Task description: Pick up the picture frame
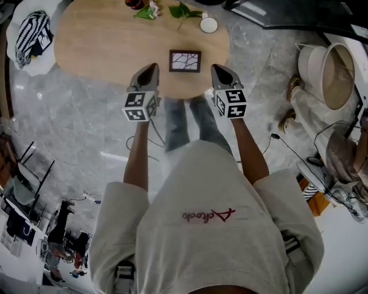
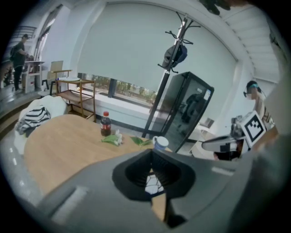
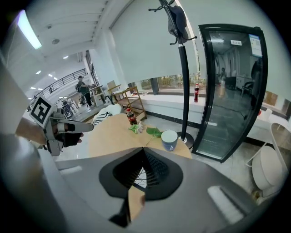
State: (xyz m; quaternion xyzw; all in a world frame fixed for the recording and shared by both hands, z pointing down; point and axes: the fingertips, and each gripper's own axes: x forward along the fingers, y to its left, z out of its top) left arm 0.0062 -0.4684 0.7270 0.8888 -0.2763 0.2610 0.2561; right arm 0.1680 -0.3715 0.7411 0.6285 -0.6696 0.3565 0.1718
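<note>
Frame pickup not started yet. Picture frame (image 1: 184, 61) sits on the wooden table (image 1: 98, 40), close to the edge nearest the person, with nothing touching it. Left gripper (image 1: 150, 71) and right gripper (image 1: 219, 73) hang on either side of it, both clear of it, tips angled forward and down toward the tabletop. Both pairs of jaws are pressed together and hold nothing. In each gripper view the tips meet, and only a sliver of the frame's white, branch-patterned picture shows through the gap below them.

Key relation: the frame lies between the two grippers and a little ahead of their tips. Its long axis runs side to side, from one gripper toward the other, so its short ends face them. Neither hand is clearly nearer; the gaps look about even. From above I can't tell whether it lies flat or is propped up. Either way the jaws would have to open before any grip.

Counts:
- one frame
- two grippers
- one table
- one cup (image 1: 209, 24) at the far edge
- one cola bottle (image 2: 105, 124)
- green leaves (image 1: 183, 10) in two bunches
- one striped cloth (image 1: 31, 31) on a white seat off the table's left end
</note>
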